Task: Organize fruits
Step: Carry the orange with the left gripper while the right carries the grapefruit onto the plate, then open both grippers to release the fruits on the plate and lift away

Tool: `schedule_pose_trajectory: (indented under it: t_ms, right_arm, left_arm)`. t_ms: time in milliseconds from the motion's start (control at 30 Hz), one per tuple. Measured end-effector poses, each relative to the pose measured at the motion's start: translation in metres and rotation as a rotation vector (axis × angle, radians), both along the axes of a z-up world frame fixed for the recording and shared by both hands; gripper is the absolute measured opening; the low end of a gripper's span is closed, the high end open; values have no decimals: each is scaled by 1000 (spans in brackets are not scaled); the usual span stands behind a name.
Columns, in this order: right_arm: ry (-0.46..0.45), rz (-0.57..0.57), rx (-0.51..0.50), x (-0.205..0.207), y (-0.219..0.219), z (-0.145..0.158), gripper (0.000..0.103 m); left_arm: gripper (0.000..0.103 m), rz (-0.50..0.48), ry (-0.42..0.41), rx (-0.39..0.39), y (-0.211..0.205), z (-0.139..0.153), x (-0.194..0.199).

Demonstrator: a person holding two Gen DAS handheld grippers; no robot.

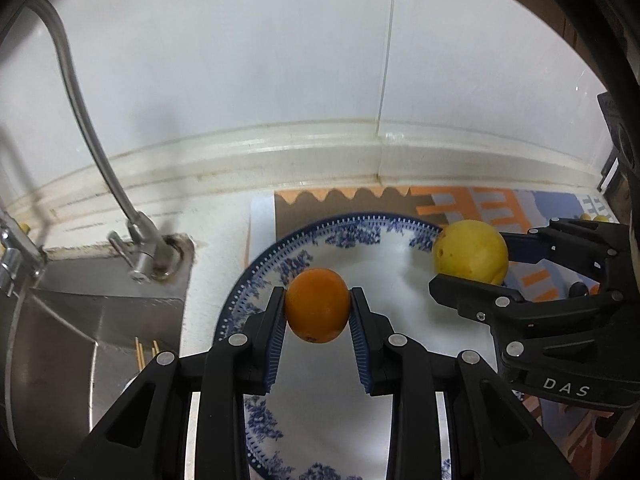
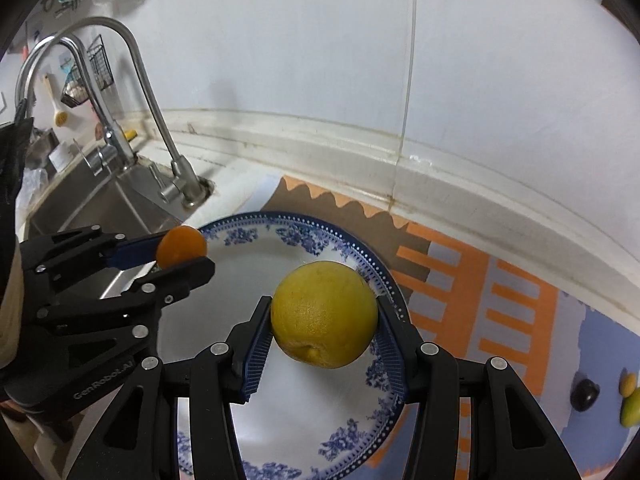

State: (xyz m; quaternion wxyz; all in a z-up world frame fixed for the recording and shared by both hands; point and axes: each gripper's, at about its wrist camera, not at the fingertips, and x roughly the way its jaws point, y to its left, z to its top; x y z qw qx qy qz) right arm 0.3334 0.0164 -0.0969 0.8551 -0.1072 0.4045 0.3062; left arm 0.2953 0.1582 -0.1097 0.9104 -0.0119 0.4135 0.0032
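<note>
Small orange fruit (image 1: 317,305) clamped between closed jaws of left gripper (image 1: 318,312), held above the left part of a blue-and-white plate (image 1: 384,240). Larger yellow fruit (image 2: 324,314) gripped in jaws of right gripper (image 2: 325,320), above the plate's right side. Plate resting on a patterned orange-and-blue mat (image 2: 500,292) on the tabletop. Steel sink (image 1: 88,320) and faucet (image 1: 140,252) just left.
</note>
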Motion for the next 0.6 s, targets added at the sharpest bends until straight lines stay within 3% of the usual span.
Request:
schedule_pose_trajectory:
  t_ms: [333, 433, 600]
  right_arm:
    - [33, 2, -29, 11, 5, -15, 51]
    - [37, 7, -24, 12, 5, -17, 51]
    - [23, 7, -7, 9, 2, -12, 54]
  left_arm:
    - [31, -3, 55, -2, -1, -18, 8]
    - [41, 2, 46, 0, -1, -16, 7]
    - [44, 12, 27, 15, -1, -6, 0]
